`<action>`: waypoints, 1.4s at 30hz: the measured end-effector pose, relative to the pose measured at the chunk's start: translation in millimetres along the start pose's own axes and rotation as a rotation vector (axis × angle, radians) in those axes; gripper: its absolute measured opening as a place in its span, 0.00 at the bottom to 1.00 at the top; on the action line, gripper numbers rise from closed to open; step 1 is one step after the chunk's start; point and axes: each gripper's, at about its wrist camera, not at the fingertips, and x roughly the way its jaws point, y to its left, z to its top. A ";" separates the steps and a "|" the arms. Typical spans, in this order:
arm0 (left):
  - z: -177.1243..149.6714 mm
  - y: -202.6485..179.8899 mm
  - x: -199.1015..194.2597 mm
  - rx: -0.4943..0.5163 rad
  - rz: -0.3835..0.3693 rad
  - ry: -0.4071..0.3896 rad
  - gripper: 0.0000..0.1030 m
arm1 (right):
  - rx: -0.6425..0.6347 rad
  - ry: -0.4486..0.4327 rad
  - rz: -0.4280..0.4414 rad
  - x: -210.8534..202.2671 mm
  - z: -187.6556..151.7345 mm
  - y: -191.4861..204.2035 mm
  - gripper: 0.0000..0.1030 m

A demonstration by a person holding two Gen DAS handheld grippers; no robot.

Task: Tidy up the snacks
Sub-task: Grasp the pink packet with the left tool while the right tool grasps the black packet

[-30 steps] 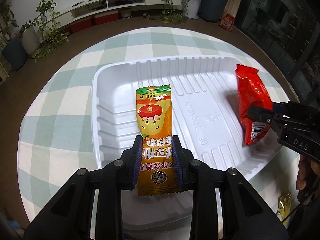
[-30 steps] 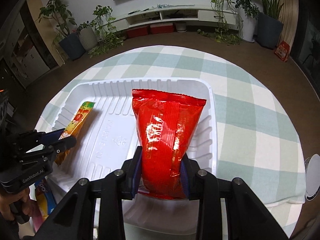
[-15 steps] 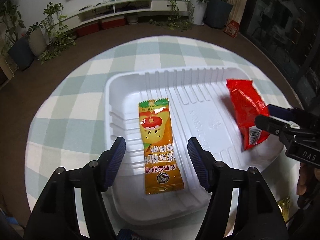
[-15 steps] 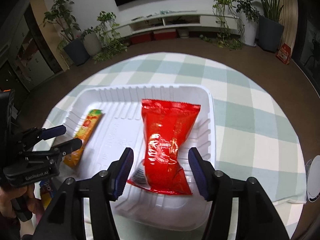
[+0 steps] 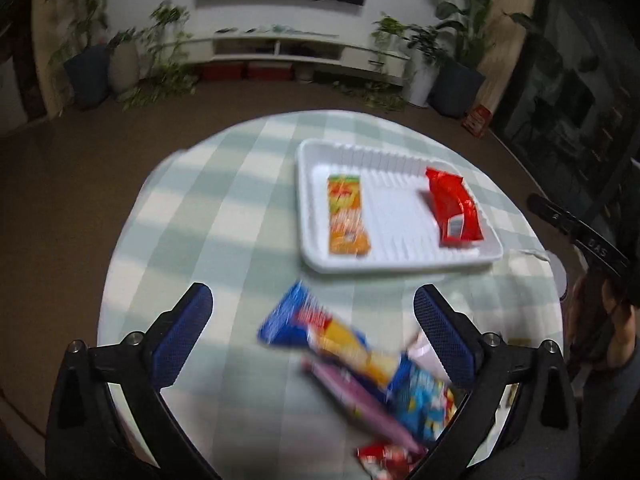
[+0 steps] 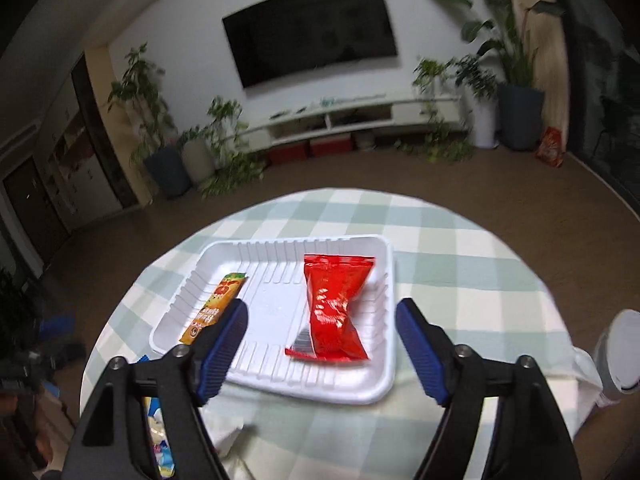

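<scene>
Checked tablecloth | tray: 2 packets | both claws just opened, empty

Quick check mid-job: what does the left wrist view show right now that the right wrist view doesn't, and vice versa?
Only the left wrist view: a blurred pile of loose snack packets on the checked tablecloth, in front of the open left hand-held gripper, with a blue-and-orange one on top.

Only the right wrist view: the wall-mounted TV in full, the open right hand-held gripper from behind, and a white object at the table's right edge.

Both: the white tray holding the orange packet on its left side and the red packet on its right, apart from each other.
</scene>
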 end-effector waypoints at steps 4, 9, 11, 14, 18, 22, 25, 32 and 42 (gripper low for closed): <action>-52.0 19.3 -13.8 -0.155 -0.082 -0.007 0.98 | 0.036 0.030 0.027 -32.0 -38.8 -0.8 0.81; -89.5 17.2 -5.1 -0.201 -0.115 0.039 0.98 | -0.001 0.060 0.119 -68.0 -94.1 19.0 0.63; -93.6 11.0 -1.1 -0.199 -0.117 0.055 0.98 | -0.050 0.056 0.112 -77.1 -111.2 32.7 0.63; -93.6 -2.4 11.6 -0.176 -0.102 0.083 0.97 | -0.112 0.068 0.101 -78.0 -125.1 46.8 0.63; -93.4 -6.6 25.3 -0.175 -0.098 0.114 0.81 | -0.153 0.070 0.110 -75.6 -129.6 54.5 0.62; -97.9 2.7 38.1 -0.191 -0.081 0.145 0.53 | -0.149 0.094 0.100 -69.0 -132.6 51.5 0.61; -102.4 10.1 35.5 -0.205 -0.087 0.136 0.53 | -0.143 0.098 0.102 -67.0 -133.4 49.3 0.61; -100.8 -0.5 37.4 -0.167 -0.095 0.155 0.53 | -0.174 0.112 0.109 -62.3 -136.7 56.9 0.61; -101.7 -5.4 41.5 -0.153 -0.119 0.135 0.27 | -0.203 0.175 0.107 -51.9 -142.9 61.6 0.40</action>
